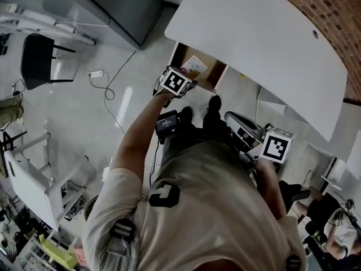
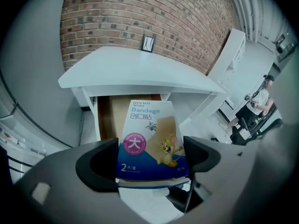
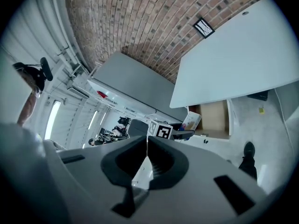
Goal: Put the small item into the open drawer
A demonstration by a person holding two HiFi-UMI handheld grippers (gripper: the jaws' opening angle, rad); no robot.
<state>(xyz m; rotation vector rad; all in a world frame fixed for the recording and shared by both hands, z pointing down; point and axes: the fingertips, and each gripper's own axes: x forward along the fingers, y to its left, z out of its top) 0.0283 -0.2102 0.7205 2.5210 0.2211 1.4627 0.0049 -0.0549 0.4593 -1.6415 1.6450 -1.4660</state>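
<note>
A small bandage box, blue and tan with a cartoon mouse, sits clamped between the jaws of my left gripper. In the head view that left gripper hovers just in front of the open wooden drawer under the white desk, with the box over the drawer's inside. The drawer shows brown behind the box in the left gripper view. My right gripper is shut with nothing in it, held low at my right side. From there the box and drawer are visible.
A framed picture leans on the brick wall atop the desk. A black chair, a white power cable and a white rack stand on the floor to the left. A seated person is at lower right.
</note>
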